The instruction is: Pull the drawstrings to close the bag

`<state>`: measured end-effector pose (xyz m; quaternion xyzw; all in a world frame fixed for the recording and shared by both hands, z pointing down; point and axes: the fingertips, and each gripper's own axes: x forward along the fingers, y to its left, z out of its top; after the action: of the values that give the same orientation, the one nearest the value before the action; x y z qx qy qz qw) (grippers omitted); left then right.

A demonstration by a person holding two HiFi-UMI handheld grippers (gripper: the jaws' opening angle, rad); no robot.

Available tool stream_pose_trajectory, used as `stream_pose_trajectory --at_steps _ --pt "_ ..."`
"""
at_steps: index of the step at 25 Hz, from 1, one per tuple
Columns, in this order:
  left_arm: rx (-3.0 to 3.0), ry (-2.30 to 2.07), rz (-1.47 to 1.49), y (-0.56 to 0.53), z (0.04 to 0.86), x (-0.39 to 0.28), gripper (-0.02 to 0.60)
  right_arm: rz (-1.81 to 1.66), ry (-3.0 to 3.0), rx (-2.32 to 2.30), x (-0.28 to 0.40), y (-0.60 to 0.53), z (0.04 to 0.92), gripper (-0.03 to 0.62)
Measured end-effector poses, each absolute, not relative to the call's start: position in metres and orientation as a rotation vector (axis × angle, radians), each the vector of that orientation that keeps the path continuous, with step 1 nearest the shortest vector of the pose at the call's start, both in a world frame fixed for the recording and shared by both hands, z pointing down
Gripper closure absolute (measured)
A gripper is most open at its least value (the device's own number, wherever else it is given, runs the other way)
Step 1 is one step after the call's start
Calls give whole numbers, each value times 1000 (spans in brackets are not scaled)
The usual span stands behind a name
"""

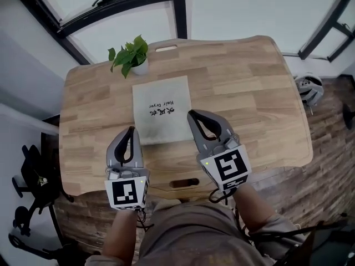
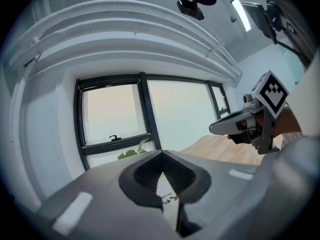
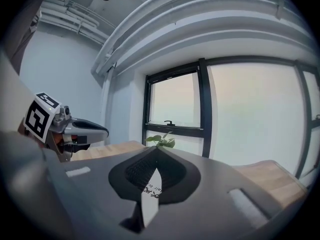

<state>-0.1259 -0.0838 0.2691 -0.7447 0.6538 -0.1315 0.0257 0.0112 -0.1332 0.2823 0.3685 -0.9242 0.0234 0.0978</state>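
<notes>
Fingers: left gripper (image 1: pixel 131 131) and right gripper (image 1: pixel 192 114) both pressed together, holding nothing.
Bench (image 1: pixel 249 93): wooden; carries all items.
Bag (image 1: pixel 162 111): flat at mid-bench, just beyond and between both grippers; drawstrings not discernible.
Potted plant (image 1: pixel 131 57): beside the bag's far left corner.
Risk: in my judgement, one-sided pulling would drag the unanchored bag and leave it open.

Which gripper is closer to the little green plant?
Left, slightly. The left gripper is straight in front of the plant, by the bag's left edge; the right gripper is across the bag, off to the plant's right.
</notes>
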Motion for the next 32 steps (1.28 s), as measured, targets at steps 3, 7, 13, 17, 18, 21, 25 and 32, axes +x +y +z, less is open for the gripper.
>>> stream_pose_trajectory --at_steps 3,7,13,17,18,21,25,32 --pt "-2293 2026 -416 -94 269 -129 581 61 -2734 1067 11 -147 288 563" --pt "-2307 2047 -451 -101 286 -138 581 78 -2713 1026 8 -155 303 563" --pt "-2391 2025 -554 -102 336 -154 581 118 -2669 923 1 -154 344 557" --pt "-2458 1989 -603 -100 368 -168 581 141 -2658 824 -1 -146 373 541" --pt "-2470 1974 -616 -99 377 -172 581 128 -2660 785 -3 -142 381 528" --pt "-2518 1936 -670 -96 404 -184 580 88 -2645 655 -6 -130 407 488" --pt "-2624 1851 -738 -88 439 -191 491 97 -2569 545 3 -116 449 429" --pt "-2789 1756 -853 -67 486 -195 422 111 -2439 395 21 -103 507 390"
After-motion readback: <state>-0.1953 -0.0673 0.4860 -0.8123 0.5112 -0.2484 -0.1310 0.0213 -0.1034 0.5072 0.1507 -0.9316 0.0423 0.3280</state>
